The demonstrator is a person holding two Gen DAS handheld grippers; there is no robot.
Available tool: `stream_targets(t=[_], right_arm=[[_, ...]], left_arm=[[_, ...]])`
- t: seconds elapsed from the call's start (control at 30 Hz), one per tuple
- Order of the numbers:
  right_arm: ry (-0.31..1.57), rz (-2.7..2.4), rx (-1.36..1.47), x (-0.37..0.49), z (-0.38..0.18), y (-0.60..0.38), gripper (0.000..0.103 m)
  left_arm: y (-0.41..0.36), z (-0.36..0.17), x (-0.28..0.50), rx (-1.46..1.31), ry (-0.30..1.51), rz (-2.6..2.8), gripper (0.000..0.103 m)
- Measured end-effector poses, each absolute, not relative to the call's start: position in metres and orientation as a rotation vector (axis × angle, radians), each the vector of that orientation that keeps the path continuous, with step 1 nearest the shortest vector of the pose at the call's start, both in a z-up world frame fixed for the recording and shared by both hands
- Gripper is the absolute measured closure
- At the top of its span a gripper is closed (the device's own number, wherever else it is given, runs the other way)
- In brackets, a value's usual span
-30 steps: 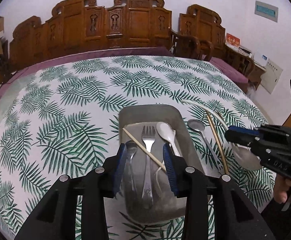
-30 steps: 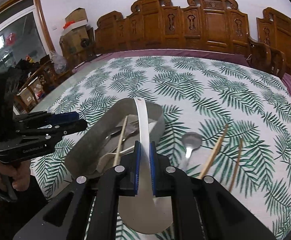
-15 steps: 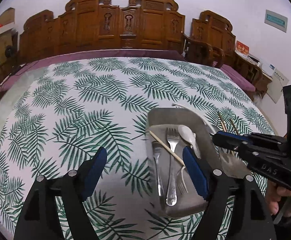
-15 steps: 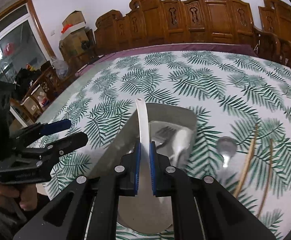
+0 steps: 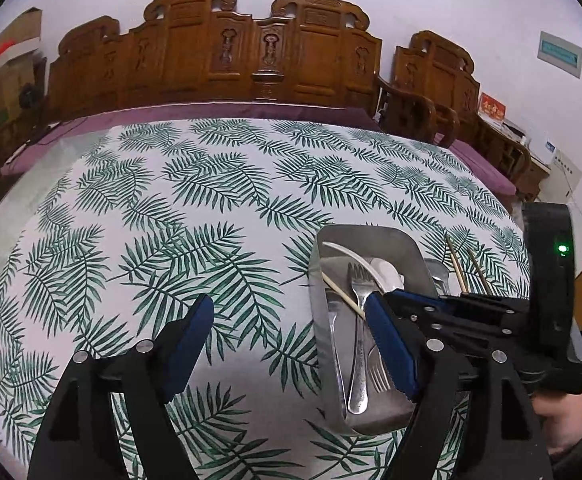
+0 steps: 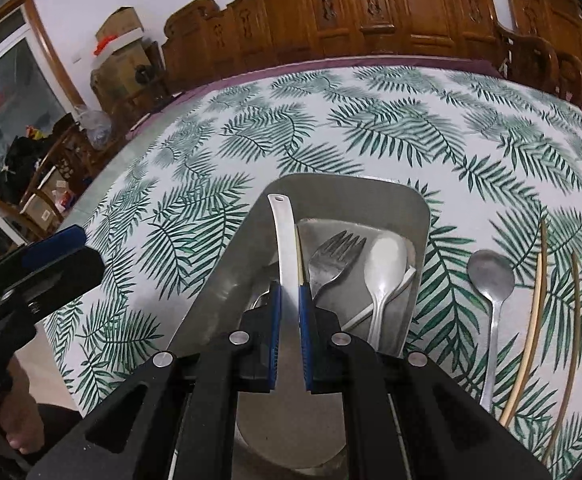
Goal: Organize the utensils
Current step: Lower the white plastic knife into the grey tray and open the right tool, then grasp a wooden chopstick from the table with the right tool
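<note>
A steel tray [image 6: 371,188] on the leaf-print cloth holds a fork [image 6: 333,256], a white spoon [image 6: 385,256] and a chopstick [image 5: 339,290]. My right gripper [image 6: 289,292] is shut on a flat metal spatula [image 6: 283,232]. The spatula's handle reaches out over the tray's left side and its wide blade hangs near the camera. In the left wrist view my left gripper [image 5: 289,300] stands open over the bare cloth. Its right finger overlaps the tray [image 5: 367,234], and nothing lies between its fingers. The right gripper [image 5: 395,294] comes in over the tray from the right.
To the right of the tray, a metal spoon [image 6: 491,272] and two wooden chopsticks [image 6: 535,300] lie on the cloth. Carved wooden chairs [image 5: 259,52] line the table's far edge. Boxes and clutter [image 6: 51,168] stand beyond the left edge.
My left gripper has opened wide and shifted left, off the tray. My right gripper has carried the spatula left and lower, until it hangs over the tray.
</note>
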State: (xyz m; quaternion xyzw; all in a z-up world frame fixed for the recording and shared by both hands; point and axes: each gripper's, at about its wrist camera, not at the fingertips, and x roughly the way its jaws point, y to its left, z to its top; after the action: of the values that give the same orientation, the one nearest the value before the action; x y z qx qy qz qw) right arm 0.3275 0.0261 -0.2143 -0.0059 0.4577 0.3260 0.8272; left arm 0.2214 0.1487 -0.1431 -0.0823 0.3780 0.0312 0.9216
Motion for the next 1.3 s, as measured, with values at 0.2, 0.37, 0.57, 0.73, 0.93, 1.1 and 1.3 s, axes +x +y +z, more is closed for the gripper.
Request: stream_targets(t=[0.2,0.37,0.57,0.73,0.93,1.1,1.3], right_arm=[[0.972,0.752,0.041,0.328,-0.212,0.02,0.089],[0.929,0.755,0.012,0.323,-0.198,0.004,0.089],[0.861,0.728,-0.03,0.32,-0.174,-0.025,0.089],[0.814,0.688,-0.069,0.319,-0.157,-0.054,0.089],[0.792,0.606,-0.12,0.323,-0.153,-0.093,0.089],[0.799,0.52,-0.134,0.333,-0.164,-0.126,0.089],[0.843,0.449,-0.128,0.342,-0.192,-0.151,0.089]], left_arm=[[0.144,-0.143,0.221,-0.157,0.779,0.056,0.028],[0.137,-0.143,0.221,-0.156,0.774,0.038,0.028],[0.123,-0.14,0.222,-0.153,0.764,0.005,0.028],[0.111,-0.138,0.224,-0.145,0.756,-0.023,0.028],[0.093,-0.135,0.225,-0.134,0.748,-0.056,0.028],[0.077,-0.136,0.227,-0.125,0.746,-0.086,0.028],[0.051,-0.139,0.228,-0.104,0.752,-0.126,0.028]])
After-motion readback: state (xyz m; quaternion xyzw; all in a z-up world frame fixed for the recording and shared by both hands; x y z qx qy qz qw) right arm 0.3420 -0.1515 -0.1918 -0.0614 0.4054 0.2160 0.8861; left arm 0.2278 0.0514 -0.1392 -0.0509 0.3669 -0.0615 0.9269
